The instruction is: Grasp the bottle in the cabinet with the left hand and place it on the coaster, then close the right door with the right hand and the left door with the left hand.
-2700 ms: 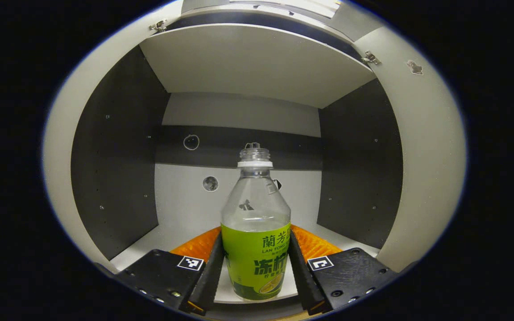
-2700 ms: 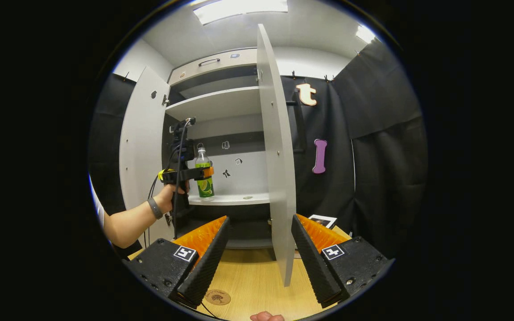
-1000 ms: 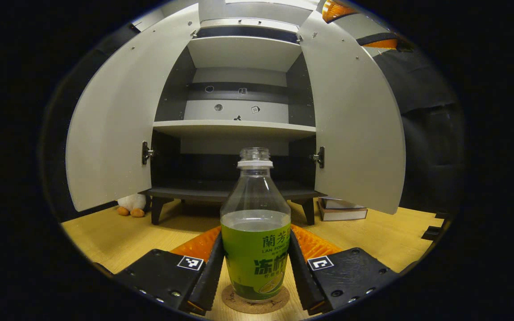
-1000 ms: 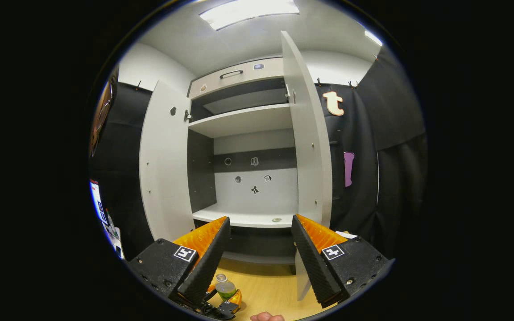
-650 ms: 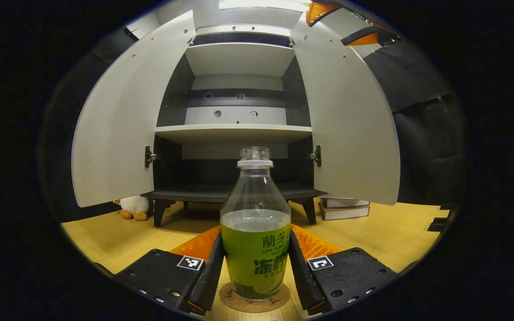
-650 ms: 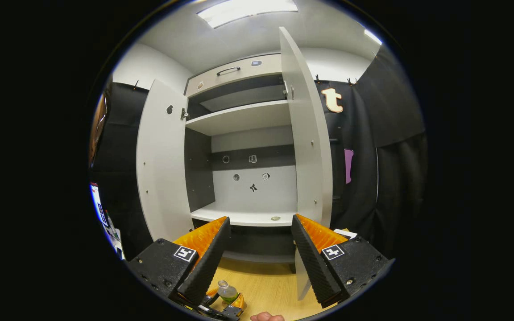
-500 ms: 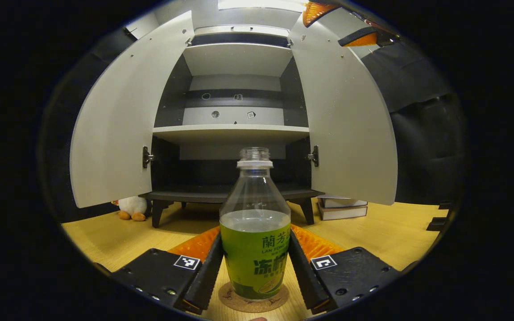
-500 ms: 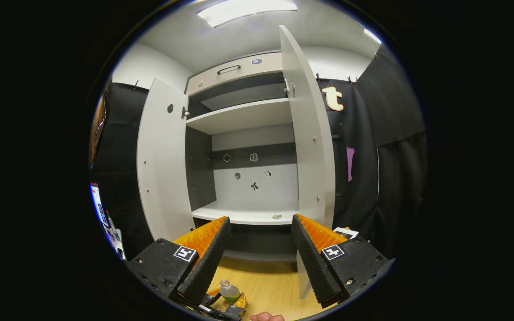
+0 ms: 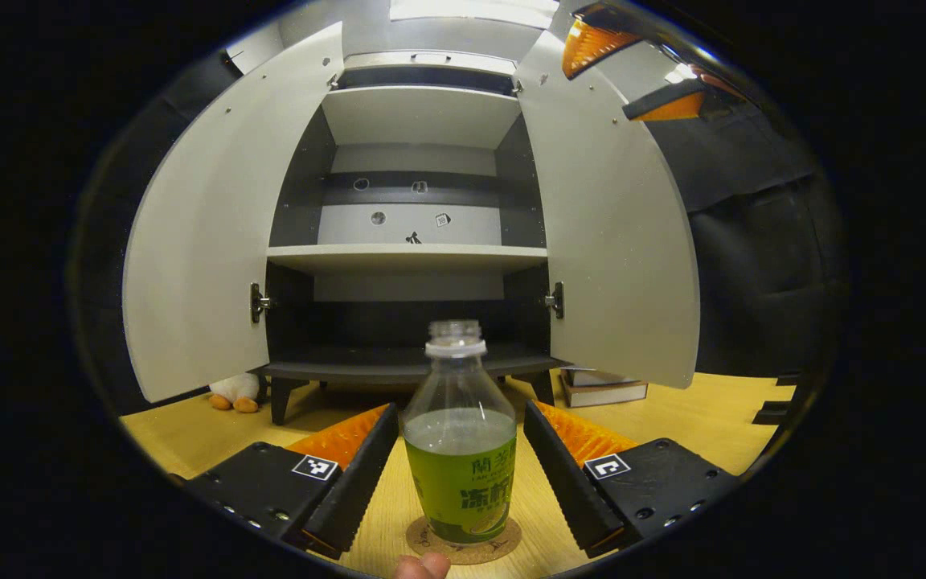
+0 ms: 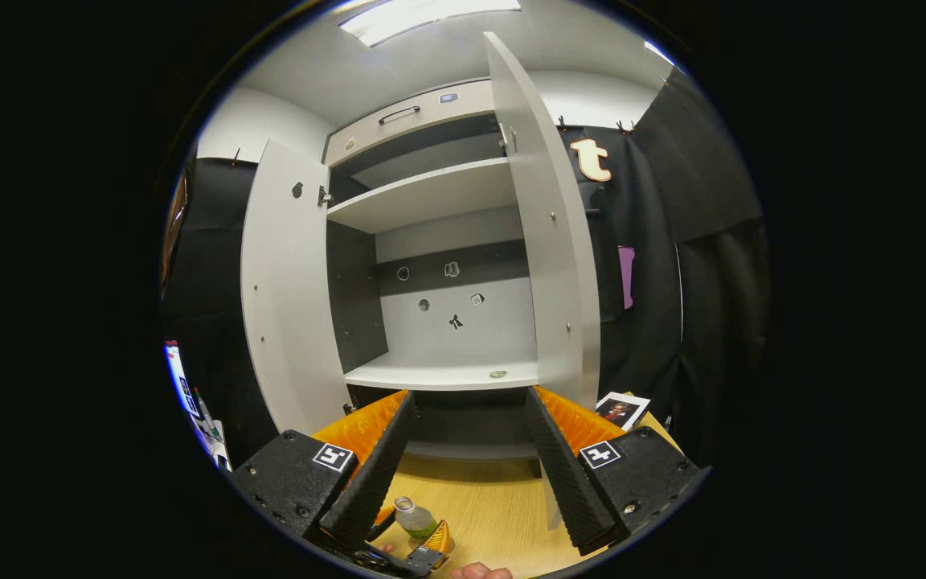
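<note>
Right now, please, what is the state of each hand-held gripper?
Left hand-held gripper: open, fingers apart from the bottle standing on the coaster.
Right hand-held gripper: open, holding nothing.

I see a wooden table [image 9: 696, 418]. Left of the cabinet's legs lies a plush toy [image 9: 231, 392]; right of them, stacked books [image 9: 601, 389]. A photo [image 10: 622, 410] lies further right.

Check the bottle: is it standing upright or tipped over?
Upright. The bottle stands neck-up with its base on the round cork coaster, its liquid line level, free between the left gripper's open jaws.
</note>
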### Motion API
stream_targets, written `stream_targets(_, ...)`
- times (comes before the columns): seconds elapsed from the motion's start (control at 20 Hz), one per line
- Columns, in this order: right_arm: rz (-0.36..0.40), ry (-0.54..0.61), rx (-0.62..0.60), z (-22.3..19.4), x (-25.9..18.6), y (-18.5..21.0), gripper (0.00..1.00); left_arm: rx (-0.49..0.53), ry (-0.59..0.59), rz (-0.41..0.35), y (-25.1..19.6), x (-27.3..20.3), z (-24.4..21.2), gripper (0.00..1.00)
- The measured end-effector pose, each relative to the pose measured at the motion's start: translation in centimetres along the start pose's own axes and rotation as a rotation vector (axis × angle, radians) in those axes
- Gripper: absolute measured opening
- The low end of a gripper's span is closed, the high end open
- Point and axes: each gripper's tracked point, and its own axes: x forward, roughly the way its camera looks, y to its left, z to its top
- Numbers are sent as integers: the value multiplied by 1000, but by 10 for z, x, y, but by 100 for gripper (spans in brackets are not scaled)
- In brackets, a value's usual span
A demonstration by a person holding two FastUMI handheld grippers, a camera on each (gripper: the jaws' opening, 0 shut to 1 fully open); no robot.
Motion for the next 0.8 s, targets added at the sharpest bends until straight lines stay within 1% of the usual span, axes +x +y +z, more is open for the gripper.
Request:
stream_targets(0.1, 3, -15, -16, -2, -1, -1, 84, -21, -25, 3, 4, -6, 29, 95)
stream_targets(0.2, 15, -24, -23, -8, 2, 2, 84, -27, -12, 14, 8, -12, 53, 95)
stream_targets(0.3, 35, -35, 0, -12, 5, 6, 84, -46, -21, 8, 8, -17, 83, 95)
stream_targets(0.4, 54, -46, 16, -16, 6, 9, 84, -69, -70, 36, 16, -21, 118, 95)
stream_targets(0.5, 58, -53, 0, -27, 5, 5, 84, -92, -94, 13, 13, -20, 145, 95)
stream_targets(0.6, 52, -53, 1, -40, 4, 2, 84, -91, -75, 15, 16, -23, 160, 95)
stream_targets(0.7, 53, -45, 29, -50, -2, 0, 84, -94, -59, 22, 20, -26, 168, 95)
stream_targets(0.75, 44, -58, 38, -46, -5, -7, 84, -100, -61, 37, 23, -29, 172, 95)
stream_targets(0.8, 19, -82, 43, -35, -9, -19, 85, -112, -61, 46, 24, -31, 173, 95)
